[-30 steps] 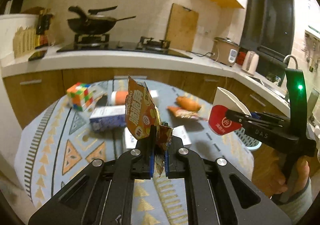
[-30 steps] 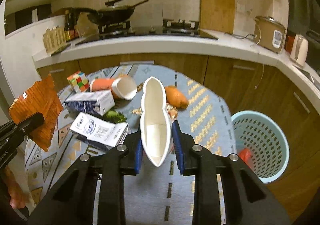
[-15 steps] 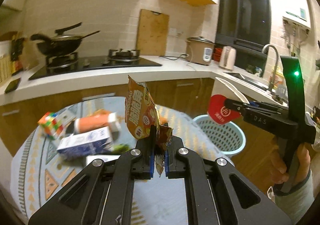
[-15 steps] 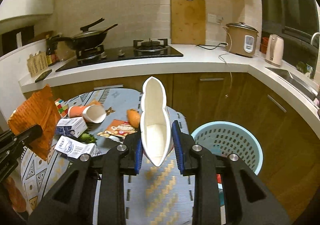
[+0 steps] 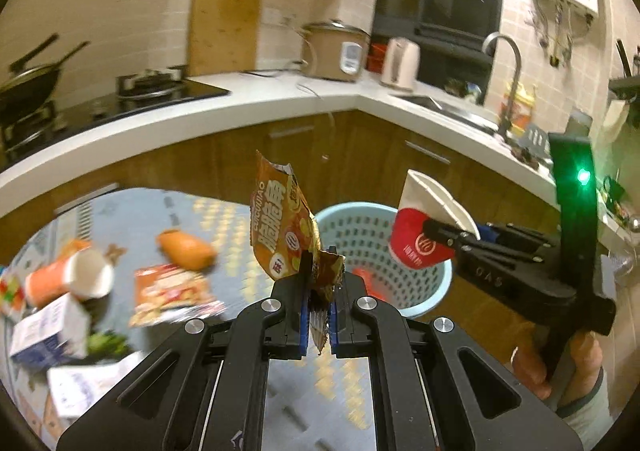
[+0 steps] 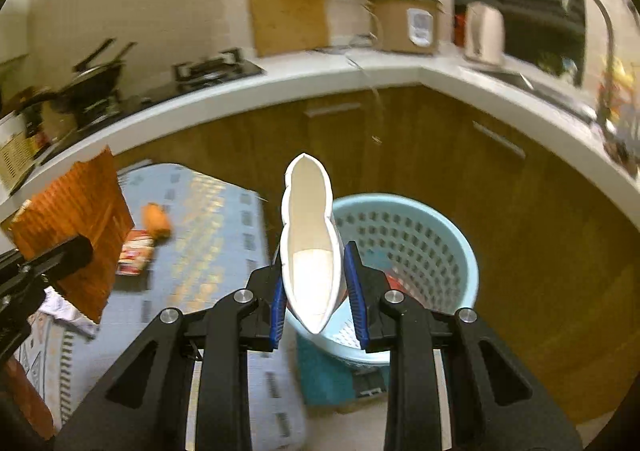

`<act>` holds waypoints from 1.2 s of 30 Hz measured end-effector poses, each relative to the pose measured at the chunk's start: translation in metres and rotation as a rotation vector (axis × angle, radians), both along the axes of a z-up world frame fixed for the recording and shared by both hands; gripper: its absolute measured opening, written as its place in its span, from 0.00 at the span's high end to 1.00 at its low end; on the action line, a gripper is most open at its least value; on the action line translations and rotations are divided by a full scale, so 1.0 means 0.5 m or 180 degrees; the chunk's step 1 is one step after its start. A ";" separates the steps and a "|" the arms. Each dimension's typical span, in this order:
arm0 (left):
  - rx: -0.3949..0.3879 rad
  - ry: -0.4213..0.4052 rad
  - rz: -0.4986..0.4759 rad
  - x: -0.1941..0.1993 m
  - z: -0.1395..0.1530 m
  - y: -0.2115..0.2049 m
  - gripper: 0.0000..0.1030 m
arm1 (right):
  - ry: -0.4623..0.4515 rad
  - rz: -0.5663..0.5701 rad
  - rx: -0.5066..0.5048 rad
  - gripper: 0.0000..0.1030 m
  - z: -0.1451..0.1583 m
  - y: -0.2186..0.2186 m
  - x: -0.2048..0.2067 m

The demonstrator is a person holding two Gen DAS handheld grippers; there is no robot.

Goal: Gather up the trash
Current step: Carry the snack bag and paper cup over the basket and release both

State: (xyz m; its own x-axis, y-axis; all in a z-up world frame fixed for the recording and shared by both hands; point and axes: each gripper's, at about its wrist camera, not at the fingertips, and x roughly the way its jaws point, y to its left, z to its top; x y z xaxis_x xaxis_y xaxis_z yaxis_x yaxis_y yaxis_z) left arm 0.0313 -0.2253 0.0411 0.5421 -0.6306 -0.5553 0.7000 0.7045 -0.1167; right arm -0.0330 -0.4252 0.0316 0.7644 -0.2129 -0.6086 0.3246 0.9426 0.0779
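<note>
Home kitchen: gas stove, rice cooker, sink faucet.

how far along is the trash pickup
Started: something red already lies in the blue basket. In hand: the left gripper is shut on a snack wrapper, and the right gripper squeezes a flattened paper cup, both near the basket. Left on the table: another cup, cartons and a food packet.

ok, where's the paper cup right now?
Squashed in the right gripper, the cup sits in front of the blue basket; the left view shows it at the right, beside the snack wrapper.
</note>
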 end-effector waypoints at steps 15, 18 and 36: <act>0.0278 0.0667 -0.0124 0.096 -0.121 -0.246 0.95 | 0.0371 -0.0502 0.0528 0.77 -0.162 -0.170 0.031; 0.0313 0.0708 -0.0169 0.106 -0.138 -0.270 0.95 | 0.0547 -0.0529 0.0488 0.77 -0.179 -0.167 0.048; 0.0088 0.0792 -0.0146 0.105 -0.129 -0.235 0.49 | 0.0515 -0.0771 0.0489 0.50 -0.159 -0.192 0.038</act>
